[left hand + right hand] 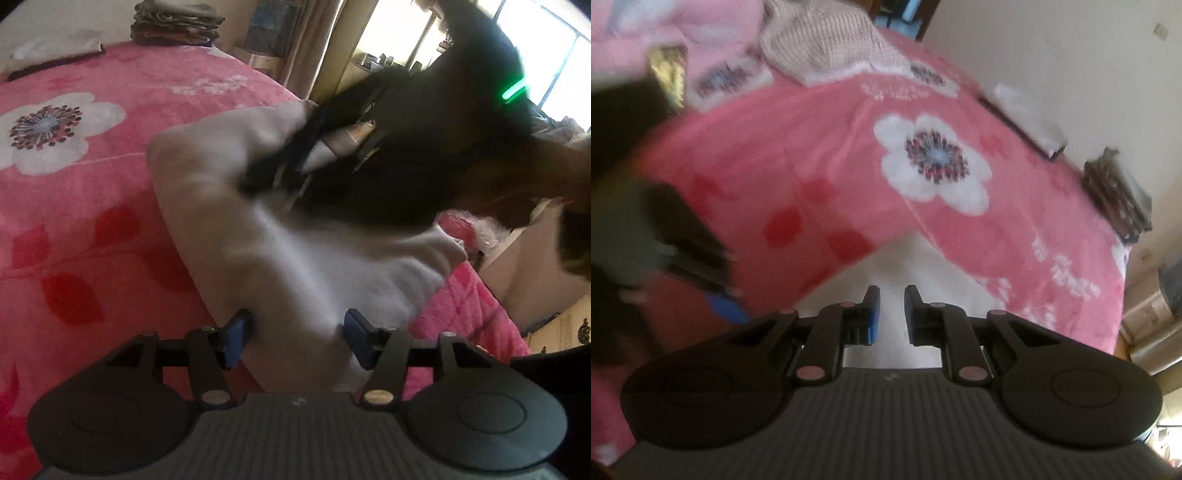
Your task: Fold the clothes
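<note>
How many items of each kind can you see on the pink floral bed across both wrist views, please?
White garment being folded: 1
Stack of folded brown and grey clothes at the bed's far edge: 1
Crumpled beige knitted garment: 1
Flat white item with a dark edge: 1
Shiny gold packet, blurred: 1
Total: 5

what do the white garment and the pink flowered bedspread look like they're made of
White garment: looks like soft, matte knit or fleece with a faintly fuzzy surface; blur leaves it open. Pink flowered bedspread: seemingly plush fleece with a slight sheen and printed flowers.
</note>
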Demonstrator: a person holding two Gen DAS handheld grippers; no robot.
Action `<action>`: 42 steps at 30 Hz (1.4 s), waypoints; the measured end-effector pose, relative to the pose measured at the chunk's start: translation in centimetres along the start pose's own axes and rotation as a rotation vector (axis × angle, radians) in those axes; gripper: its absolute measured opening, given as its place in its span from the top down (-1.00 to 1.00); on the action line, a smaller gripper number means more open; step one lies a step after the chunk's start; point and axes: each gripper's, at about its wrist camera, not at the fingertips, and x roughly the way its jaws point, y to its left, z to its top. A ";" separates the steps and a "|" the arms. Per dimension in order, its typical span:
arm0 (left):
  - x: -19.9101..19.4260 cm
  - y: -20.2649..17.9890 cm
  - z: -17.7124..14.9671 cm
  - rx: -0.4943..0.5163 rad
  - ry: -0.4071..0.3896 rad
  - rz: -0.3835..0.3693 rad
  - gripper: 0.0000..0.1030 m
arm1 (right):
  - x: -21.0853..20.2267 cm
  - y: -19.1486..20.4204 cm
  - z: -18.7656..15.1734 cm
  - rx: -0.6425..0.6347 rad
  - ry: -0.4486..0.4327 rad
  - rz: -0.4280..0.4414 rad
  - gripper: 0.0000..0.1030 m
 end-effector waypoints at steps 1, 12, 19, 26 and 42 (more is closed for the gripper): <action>0.0 0.1 0.0 -0.005 0.000 0.005 -0.09 | 1.9 0.0 -1.1 -0.005 0.022 -0.012 0.77; 0.2 -0.2 -0.3 0.000 -0.018 0.012 -0.13 | 1.5 -1.8 3.5 0.013 -0.032 0.037 0.79; 0.2 -0.1 -0.4 -0.015 -0.018 -0.002 -0.14 | 4.0 -3.3 3.8 0.051 0.004 0.002 0.82; 0.4 -0.1 -0.5 -0.024 -0.023 0.000 -0.14 | 8.3 -3.5 3.8 0.084 0.010 0.087 0.84; 0.6 0.7 0.2 -0.019 0.013 -0.059 -0.22 | -0.7 -9.6 -5.9 0.373 0.117 0.006 0.91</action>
